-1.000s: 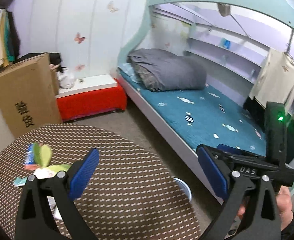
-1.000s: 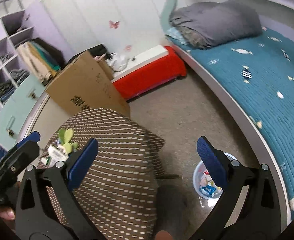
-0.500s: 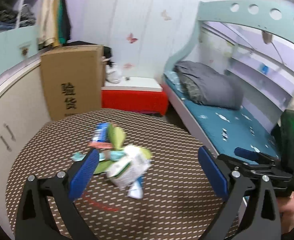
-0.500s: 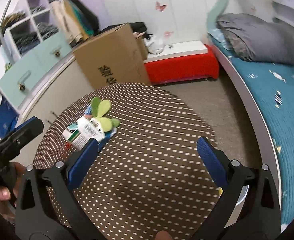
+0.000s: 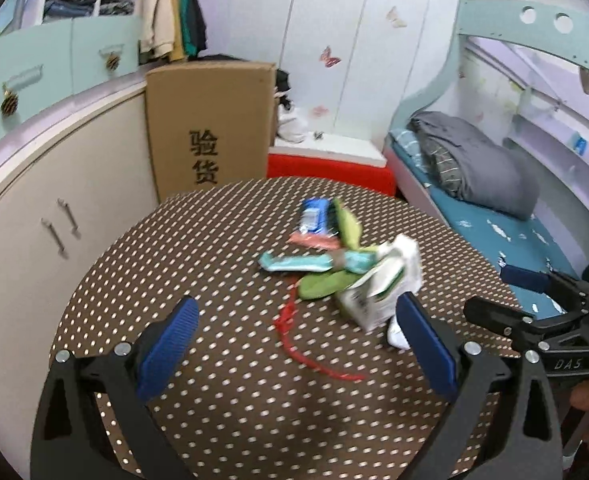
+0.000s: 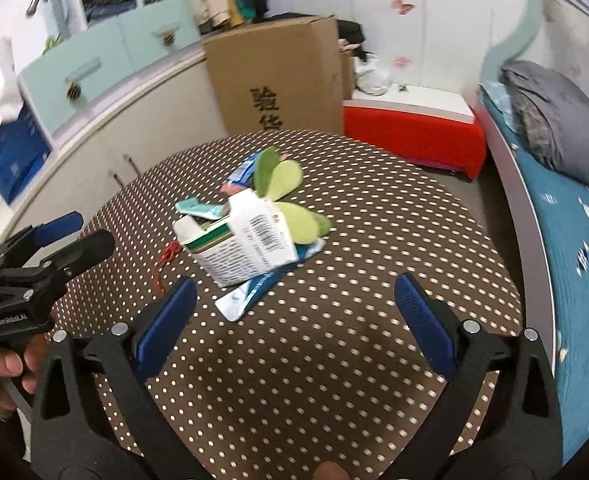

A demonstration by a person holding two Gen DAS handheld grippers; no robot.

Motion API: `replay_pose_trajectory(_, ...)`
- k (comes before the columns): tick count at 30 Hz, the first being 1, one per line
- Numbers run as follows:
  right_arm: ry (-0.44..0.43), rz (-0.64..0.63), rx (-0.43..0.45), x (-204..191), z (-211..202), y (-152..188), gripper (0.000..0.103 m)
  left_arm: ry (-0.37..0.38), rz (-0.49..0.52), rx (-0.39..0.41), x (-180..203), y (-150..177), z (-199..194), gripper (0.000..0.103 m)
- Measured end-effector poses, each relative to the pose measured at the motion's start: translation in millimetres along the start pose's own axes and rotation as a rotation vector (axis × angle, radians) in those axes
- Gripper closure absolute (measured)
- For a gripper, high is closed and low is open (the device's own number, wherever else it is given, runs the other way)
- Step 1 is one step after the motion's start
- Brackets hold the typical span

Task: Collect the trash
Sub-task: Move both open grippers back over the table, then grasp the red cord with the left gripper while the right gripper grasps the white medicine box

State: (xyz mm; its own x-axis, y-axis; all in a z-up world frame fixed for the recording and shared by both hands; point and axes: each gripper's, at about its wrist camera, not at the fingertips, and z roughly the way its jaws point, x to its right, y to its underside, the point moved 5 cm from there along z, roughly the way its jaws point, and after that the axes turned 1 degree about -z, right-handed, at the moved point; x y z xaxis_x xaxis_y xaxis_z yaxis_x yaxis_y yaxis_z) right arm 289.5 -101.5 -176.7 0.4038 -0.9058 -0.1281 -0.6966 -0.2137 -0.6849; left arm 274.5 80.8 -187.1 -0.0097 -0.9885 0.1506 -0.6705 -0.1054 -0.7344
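Note:
A pile of trash lies on the round brown dotted table (image 5: 214, 264) (image 6: 374, 240). It holds a torn white and green carton (image 5: 378, 292) (image 6: 246, 236), green peel pieces (image 5: 322, 284) (image 6: 286, 180), a teal wrapper (image 5: 294, 262), a blue wrapper (image 5: 313, 216) and a red string (image 5: 294, 332) (image 6: 162, 264). My left gripper (image 5: 294, 348) is open and empty, just short of the pile. My right gripper (image 6: 294, 320) is open and empty, near the carton. Each gripper also shows in the other's view, the right (image 5: 534, 312) and the left (image 6: 54, 248).
A large cardboard box (image 5: 210, 128) stands behind the table beside a cream curved cabinet (image 5: 34, 200). A red and white bench (image 5: 330, 164) sits at the far wall. A bed (image 5: 494, 220) with a grey duvet runs along the right.
Both grippers have swung left from the bed and floor toward the table. The trash pile now sits in the middle of both views and closer. Both stayed open.

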Motion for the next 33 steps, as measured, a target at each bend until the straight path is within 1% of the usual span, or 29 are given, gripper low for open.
replay_pose_trajectory(4, -0.01, -0.069, -0.029, -17, 20, -1, 0.006, -0.02, -0.01, -0.02, -13, 7, 7, 0.006)
replay_pose_trajectory(7, 0.0, -0.116, -0.036, -25, 36, -4, 0.006, -0.022, -0.02, -0.042, -18, 12, 14, 0.006)
replay_pose_trajectory(13, 0.015, -0.166, -0.036, -37, 59, -10, 0.006, -0.025, -0.016, -0.087, -23, 18, 33, 0.006)
replay_pose_trajectory(16, 0.024, -0.168, -0.03, -36, 66, -12, 0.006, -0.022, -0.012, -0.103, -25, 20, 43, 0.006)
replay_pose_trajectory(17, 0.013, -0.163, -0.024, -35, 67, -12, 0.008, -0.014, -0.011, -0.105, -26, 19, 46, 0.006)
replay_pose_trajectory(19, -0.017, -0.144, -0.029, -32, 68, -12, 0.025, -0.021, 0.001, -0.116, -27, 18, 54, 0.006)
replay_pose_trajectory(22, -0.027, -0.134, -0.029, -29, 67, -10, 0.026, -0.018, 0.033, -0.138, -26, 17, 67, 0.006)
replay_pose_trajectory(23, -0.024, -0.129, -0.025, -26, 66, -9, 0.026, 0.002, 0.034, -0.143, -25, 17, 70, 0.006)
replay_pose_trajectory(25, -0.053, -0.092, -0.017, -21, 61, -8, 0.026, 0.008, 0.038, -0.155, -24, 16, 76, 0.007)
replay_pose_trajectory(26, -0.058, -0.08, -0.011, -19, 58, -9, 0.026, 0.009, 0.051, -0.163, -23, 16, 80, 0.008)
replay_pose_trajectory(27, -0.06, -0.073, -0.005, -17, 55, -9, 0.026, 0.015, 0.058, -0.172, -22, 17, 82, 0.017)
replay_pose_trajectory(28, -0.062, -0.067, 0.001, -16, 51, -8, 0.026, 0.018, 0.066, -0.18, -21, 16, 85, 0.022)
replay_pose_trajectory(29, -0.068, -0.059, 0.006, -14, 47, -8, 0.026, 0.017, 0.079, -0.176, -20, 15, 87, 0.026)
replay_pose_trajectory(31, -0.082, -0.041, 0.014, -11, 40, -8, 0.026, 0.026, 0.099, -0.18, -17, 13, 89, 0.038)
replay_pose_trajectory(32, -0.088, -0.03, 0.022, -9, 35, -8, 0.026, 0.03, 0.113, -0.184, -15, 12, 91, 0.042)
replay_pose_trajectory(33, -0.094, -0.02, 0.03, -8, 30, -8, 0.026, 0.038, 0.12, -0.187, -14, 11, 92, 0.053)
